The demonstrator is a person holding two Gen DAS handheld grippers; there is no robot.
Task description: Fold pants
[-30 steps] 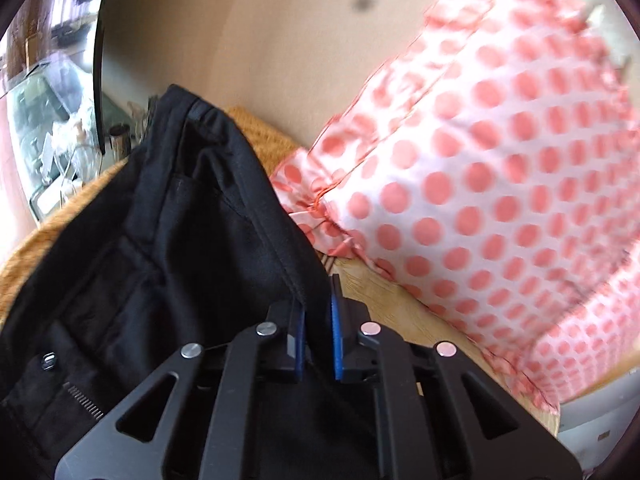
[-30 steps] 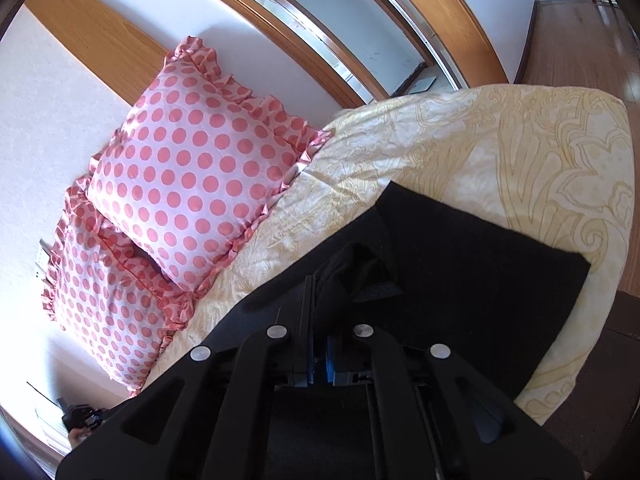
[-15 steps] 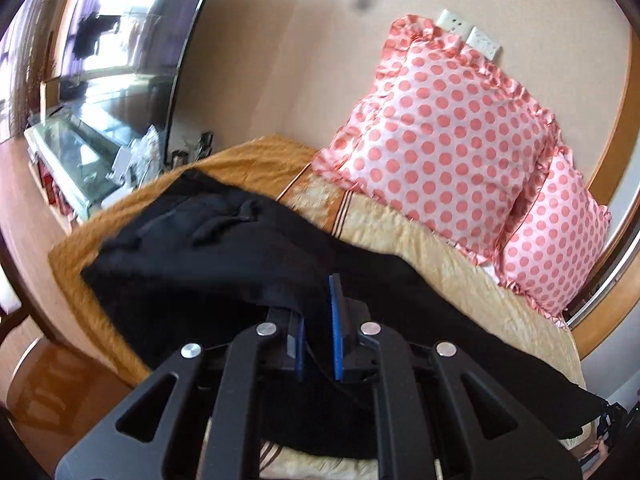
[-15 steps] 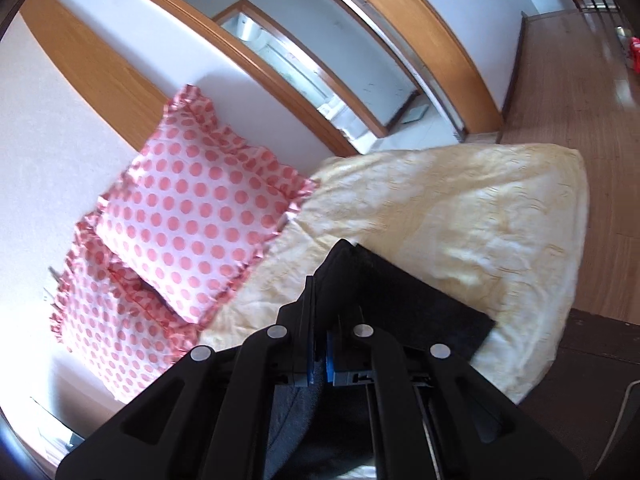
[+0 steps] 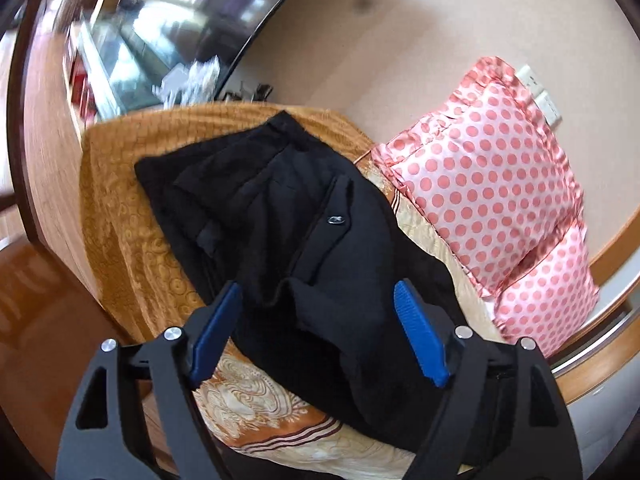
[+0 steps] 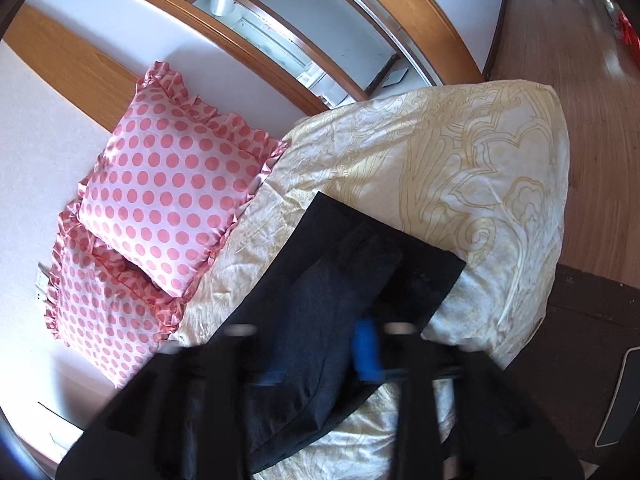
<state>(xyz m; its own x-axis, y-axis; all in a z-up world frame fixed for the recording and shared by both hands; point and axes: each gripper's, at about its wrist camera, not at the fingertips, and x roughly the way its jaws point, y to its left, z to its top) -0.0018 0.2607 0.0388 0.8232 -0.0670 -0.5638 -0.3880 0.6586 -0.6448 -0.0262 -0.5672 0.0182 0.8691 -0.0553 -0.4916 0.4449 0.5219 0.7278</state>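
1. The black fabric pants (image 5: 304,240) lie on the patterned yellow bedspread (image 5: 120,216), waistband end and a small metal button (image 5: 335,221) facing up.
2. Their leg end (image 6: 360,264) lies flat, folded over in layers.

Both views are bright with daylight, and straight lines bow hard toward the dark circular rims. In the left wrist view the window (image 5: 168,12) at the top left is smeared and glaring, while the black pants (image 5: 304,248) and the polka-dot pillows (image 5: 492,184) stay sharp. In the right wrist view the right gripper (image 6: 320,356) is blurred by motion (its blue fingers (image 6: 366,350) are mere smudges), yet the bed (image 6: 460,168) is crisp, pale and nearly washed out.
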